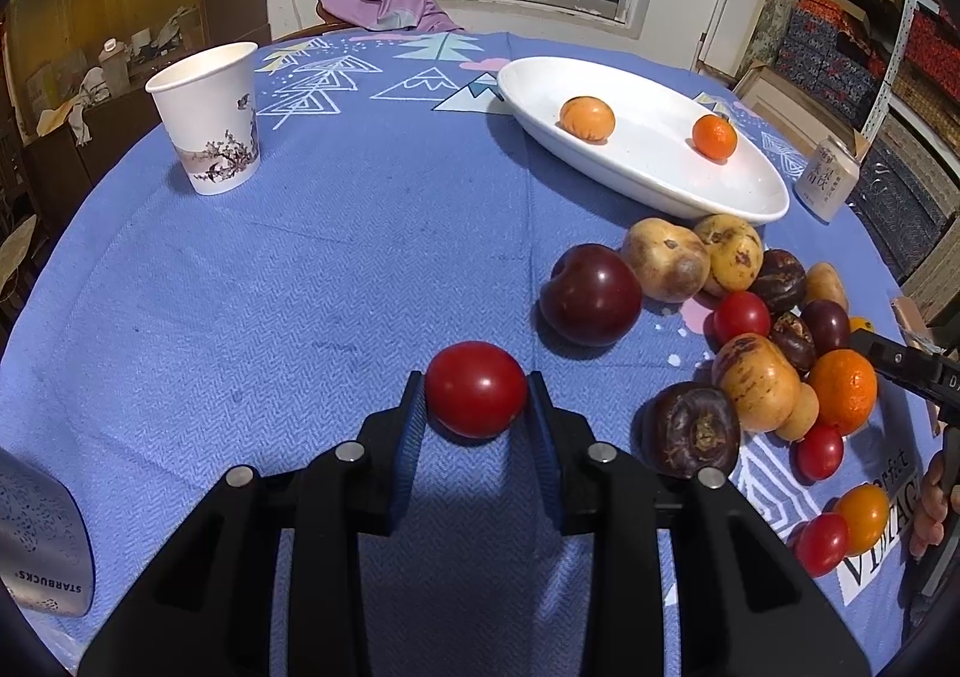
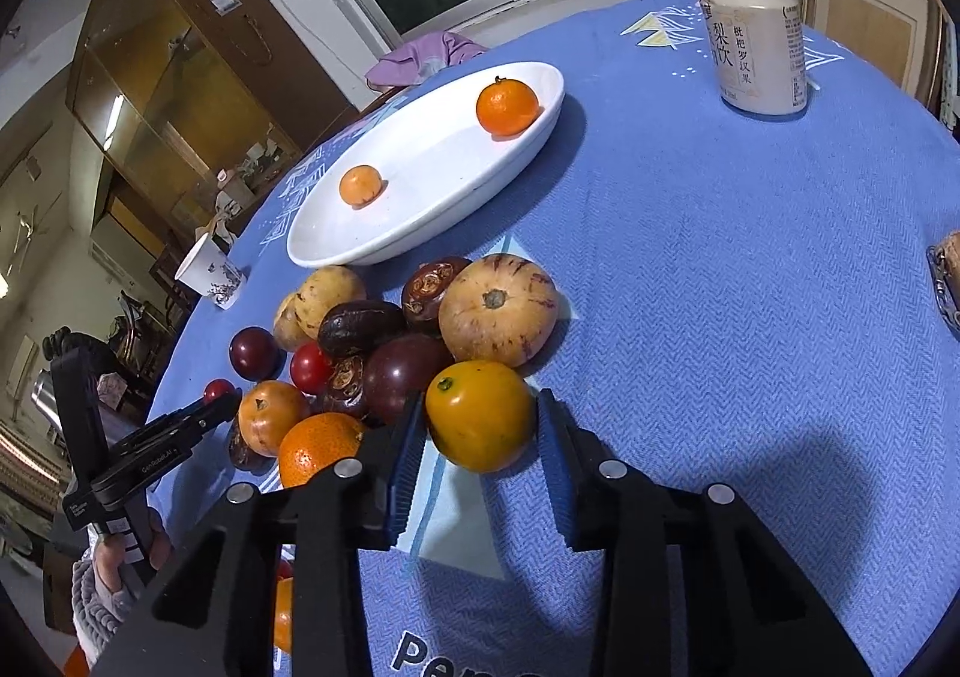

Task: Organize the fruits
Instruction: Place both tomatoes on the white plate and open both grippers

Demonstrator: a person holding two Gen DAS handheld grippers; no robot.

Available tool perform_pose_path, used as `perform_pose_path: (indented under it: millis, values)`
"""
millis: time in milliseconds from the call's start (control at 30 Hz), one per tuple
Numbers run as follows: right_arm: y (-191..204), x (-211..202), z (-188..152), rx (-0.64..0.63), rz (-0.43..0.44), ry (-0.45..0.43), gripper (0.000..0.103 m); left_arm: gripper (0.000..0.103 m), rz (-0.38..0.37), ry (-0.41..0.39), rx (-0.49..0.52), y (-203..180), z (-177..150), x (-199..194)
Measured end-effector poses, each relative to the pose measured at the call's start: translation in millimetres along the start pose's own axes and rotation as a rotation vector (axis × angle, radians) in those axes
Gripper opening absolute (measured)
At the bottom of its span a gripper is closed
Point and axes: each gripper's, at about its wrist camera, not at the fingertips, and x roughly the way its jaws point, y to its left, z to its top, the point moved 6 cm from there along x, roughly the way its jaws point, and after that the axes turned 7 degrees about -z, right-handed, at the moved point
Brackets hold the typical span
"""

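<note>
Now, step: both grippers at fruit.
Left gripper (image 1: 476, 398): clamped on tomato (image 1: 476, 389).
Right gripper (image 2: 480, 422): brackets yellow fruit (image 2: 480, 414), contact unclear.
Next: carry to plate (image 1: 648, 185).

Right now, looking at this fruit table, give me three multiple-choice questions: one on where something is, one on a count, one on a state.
1. Where does the paper cup stand relative to the white dish?
A. inside it
B. apart from it, across the blue tablecloth
C. touching its rim

2. How many fruits lie in the dish?
A. none
B. two
C. five

3. What sits between the left claw's fingers?
A. a red tomato
B. a can
C. nothing

Answers: 1 B, open cloth separates cup and dish. 2 B, only a pale orange fruit and a small mandarin are in it. 3 A, both pads flank the tomato, seemingly touching it.
</note>
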Motion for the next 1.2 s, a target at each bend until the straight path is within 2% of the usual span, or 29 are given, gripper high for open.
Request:
perform_pose_path:
  millis: [233, 333, 433, 533, 733, 867, 1000, 1033, 1067, 1100, 1200]
  values:
    - [0.1, -11.3, 4.3, 0.004, 0.015, -0.042, 0.038, 0.033, 0.000, -0.055, 0.018, -7.1, 4.8, -13.4]
    - [1.3, -19.6, 8.3, 0.000, 0.022, -0.073, 0.038, 0.033, -0.025, -0.073, 0.010, -13.3, 9.9, -21.4]
    - [11.2, -28.4, 20.4, -0.014, 0.040, -0.106, 0.038, 0.033, -0.016, -0.108, 0.042, -30.8, 30.3, -30.9]
    - [27.7, -32.2, 46.8, -0.041, 0.047, -0.128, 0.037, 0.033, -0.020, -0.113, 0.067, -51.0, 59.2, -28.4]
    - [56.9, 7.2, 93.0, -0.072, 0.027, -0.091, 0.037, 0.033, -0.048, -0.096, 0.074, -80.7, 109.6, 10.8]
    - [64.0, 39.1, 104.9, -0.081, 0.000, -0.066, 0.037, 0.033, -0.045, -0.063, 0.078, -87.8, 125.4, 41.4]
    - [62.0, 54.0, 114.4, -0.073, -0.006, -0.065, 0.038, 0.033, -0.044, -0.049, 0.093, -90.9, 134.4, 62.6]
    - [61.3, 56.1, 114.4, -0.067, 0.008, -0.057, 0.042, 0.034, -0.042, -0.045, 0.096, -91.5, 135.8, 67.5]
    - [59.6, 57.8, 114.4, -0.054, 0.029, -0.050, 0.056, 0.042, -0.042, -0.045, 0.099, -91.2, 135.7, 71.1]
    - [57.1, 57.6, 114.6, -0.040, 0.038, -0.055, 0.060, 0.050, -0.046, -0.043, 0.104, -91.7, 134.7, 73.5]
    - [50.5, 49.9, 116.0, -0.028, 0.033, -0.076, 0.061, 0.054, -0.053, -0.040, 0.133, -92.8, 130.3, 73.2]
